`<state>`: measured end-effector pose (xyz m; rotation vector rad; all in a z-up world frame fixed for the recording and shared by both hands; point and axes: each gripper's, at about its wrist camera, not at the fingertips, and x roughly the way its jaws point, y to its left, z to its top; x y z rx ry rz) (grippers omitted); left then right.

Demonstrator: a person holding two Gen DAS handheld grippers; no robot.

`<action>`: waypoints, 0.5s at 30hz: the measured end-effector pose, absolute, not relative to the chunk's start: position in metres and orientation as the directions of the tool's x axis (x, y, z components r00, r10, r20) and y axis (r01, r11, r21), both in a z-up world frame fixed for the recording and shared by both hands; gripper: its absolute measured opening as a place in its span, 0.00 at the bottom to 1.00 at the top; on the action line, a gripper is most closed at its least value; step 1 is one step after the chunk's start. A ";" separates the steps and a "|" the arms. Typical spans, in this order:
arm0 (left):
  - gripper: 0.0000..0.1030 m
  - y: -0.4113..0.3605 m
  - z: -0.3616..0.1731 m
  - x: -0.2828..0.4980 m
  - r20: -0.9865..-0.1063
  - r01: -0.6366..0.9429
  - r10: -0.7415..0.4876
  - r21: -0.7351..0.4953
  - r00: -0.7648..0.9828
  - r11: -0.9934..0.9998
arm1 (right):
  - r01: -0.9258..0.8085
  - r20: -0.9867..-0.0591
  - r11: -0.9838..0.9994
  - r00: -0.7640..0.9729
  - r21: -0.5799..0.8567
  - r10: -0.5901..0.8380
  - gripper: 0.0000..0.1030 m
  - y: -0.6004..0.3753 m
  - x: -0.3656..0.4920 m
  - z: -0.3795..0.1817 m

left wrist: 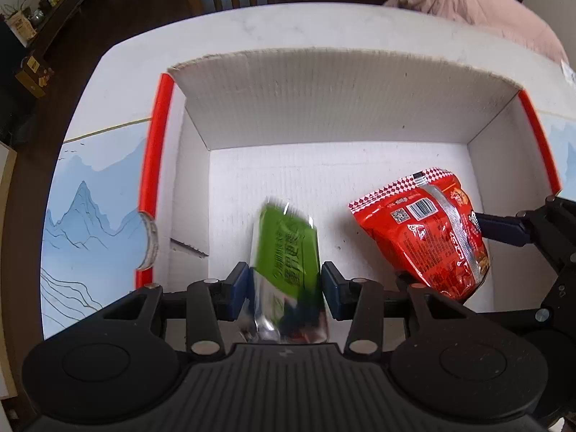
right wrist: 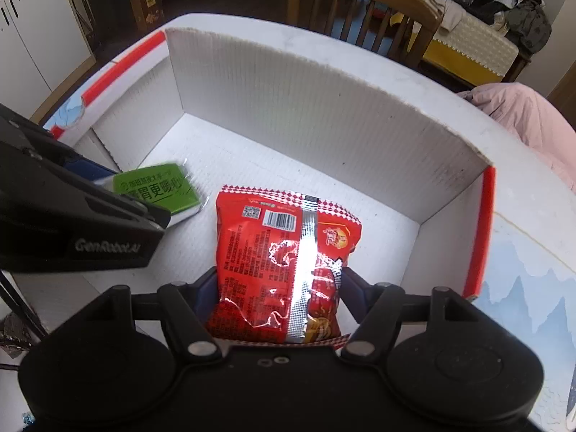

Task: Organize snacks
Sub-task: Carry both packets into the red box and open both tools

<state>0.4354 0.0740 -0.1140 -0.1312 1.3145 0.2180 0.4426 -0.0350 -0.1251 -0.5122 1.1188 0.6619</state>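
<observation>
While both packets hang over the open white cardboard box (left wrist: 324, 100), left tool (left wrist: 284, 280) clamps the green foil snack packet (left wrist: 288, 252), right tool (right wrist: 280, 288) the red crinkly snack bag (right wrist: 280, 252); neither set down yet.

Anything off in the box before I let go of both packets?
Nothing stands out. The green packet and red packet look intact in the left gripper and right gripper; the cardboard box holds no spill.
</observation>
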 end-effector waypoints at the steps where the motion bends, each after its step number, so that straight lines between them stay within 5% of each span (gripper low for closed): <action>1: 0.42 0.073 -0.116 0.436 -0.969 -0.228 0.083 0.029 0.234 0.973 | -0.709 -0.936 0.705 0.273 -0.040 0.222 0.67 -0.035 0.444 -0.126; 15: 0.42 0.084 -0.104 0.421 -0.960 -0.269 0.048 -0.029 0.275 0.963 | -0.697 -0.936 0.717 0.259 -0.012 0.237 0.79 -0.041 0.450 -0.123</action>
